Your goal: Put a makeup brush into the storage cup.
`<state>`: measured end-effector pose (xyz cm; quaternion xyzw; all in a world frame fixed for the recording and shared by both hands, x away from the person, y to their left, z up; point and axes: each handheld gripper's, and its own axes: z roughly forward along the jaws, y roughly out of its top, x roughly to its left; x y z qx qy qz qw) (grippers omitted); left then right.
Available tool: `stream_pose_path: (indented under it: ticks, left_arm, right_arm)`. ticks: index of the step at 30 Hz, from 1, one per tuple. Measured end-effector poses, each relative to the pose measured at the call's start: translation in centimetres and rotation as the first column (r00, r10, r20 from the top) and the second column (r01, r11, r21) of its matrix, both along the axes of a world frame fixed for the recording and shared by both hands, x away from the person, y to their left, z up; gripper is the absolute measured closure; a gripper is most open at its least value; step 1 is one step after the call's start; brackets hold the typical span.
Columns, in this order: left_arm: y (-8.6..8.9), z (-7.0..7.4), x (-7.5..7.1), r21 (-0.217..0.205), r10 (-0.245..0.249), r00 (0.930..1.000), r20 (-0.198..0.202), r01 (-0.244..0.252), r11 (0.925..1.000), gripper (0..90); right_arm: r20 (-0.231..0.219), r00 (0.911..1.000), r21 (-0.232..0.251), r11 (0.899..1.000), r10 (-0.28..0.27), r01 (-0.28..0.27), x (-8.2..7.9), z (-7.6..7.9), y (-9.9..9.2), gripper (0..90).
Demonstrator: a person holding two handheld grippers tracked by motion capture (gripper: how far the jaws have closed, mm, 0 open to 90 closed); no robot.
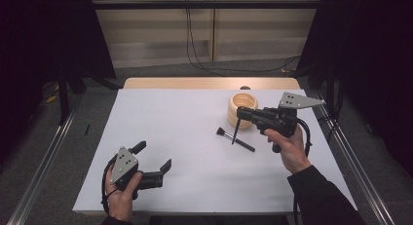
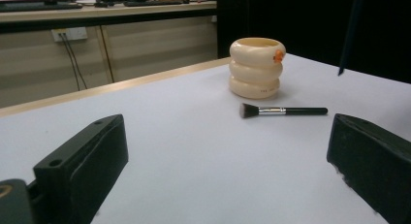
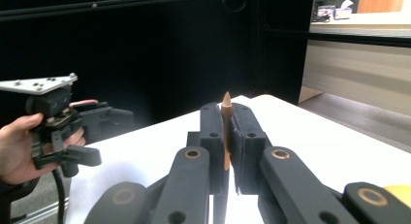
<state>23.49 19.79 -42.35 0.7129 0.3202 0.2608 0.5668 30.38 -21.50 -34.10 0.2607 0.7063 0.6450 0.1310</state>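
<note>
My right gripper (image 1: pixel 242 113) hovers beside a cream ringed cup (image 1: pixel 242 109), shut on a thin pencil-like stick (image 1: pixel 235 132) whose dark shaft hangs down toward the table. In the right gripper view the stick's brown pointed tip (image 3: pixel 226 107) stands up between the closed jaws of the right gripper (image 3: pixel 226 136). A black-handled makeup brush (image 1: pixel 235 139) lies flat on the white table cover, just below the hanging stick. At the near left my left gripper (image 1: pixel 153 157) stands open with nothing between its jaws. The left gripper (image 2: pixel 228 136) faces the brush (image 2: pixel 283 110) and cup (image 2: pixel 257 69).
The white cover (image 1: pixel 185 137) lies on a wooden table whose far edge (image 1: pixel 195 83) shows bare. Metal rails (image 1: pixel 41 166) run along both sides. Cables hang down the back wall (image 1: pixel 192 45). In the right gripper view the left gripper (image 3: pixel 63 122) shows at the left, held by a hand.
</note>
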Motion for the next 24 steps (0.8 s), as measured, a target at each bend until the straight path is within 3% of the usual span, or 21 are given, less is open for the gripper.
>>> stream_pose_path:
  ticks: [2, 9, 12, 24]
  left_arm:
    - [0.1, 0.1, -0.1, -0.033, 0.003, 1.0, 0.0, -0.003, 0.9995, 0.4]
    - [0.1, -0.7, -0.4, -0.023, 0.011, 0.9999, -0.013, -0.011, 0.9997, 1.1]
    - [0.3, -1.0, -0.3, -0.042, 0.057, 0.9981, -0.022, -0.058, 0.9974, 2.3]
    - [0.1, -1.0, -0.5, -0.017, 0.014, 0.9996, -0.025, -0.015, 0.9997, 1.6]
  right_arm:
    - [0.004, 0.9999, 0.008, 1.0, -0.01, 0.01, 0.1, 0.0, -0.2, 84.7]
    - [0.019, 0.9987, -0.002, 0.999, -0.047, 0.047, 1.0, -0.2, -0.6, 84.7]
    - [0.017, 0.9977, -0.003, 0.998, -0.065, 0.065, 1.5, -0.5, -0.7, 84.7]
    - [0.03, 0.9945, -0.051, 0.994, -0.1, 0.101, 4.3, 0.1, -0.4, 84.7]
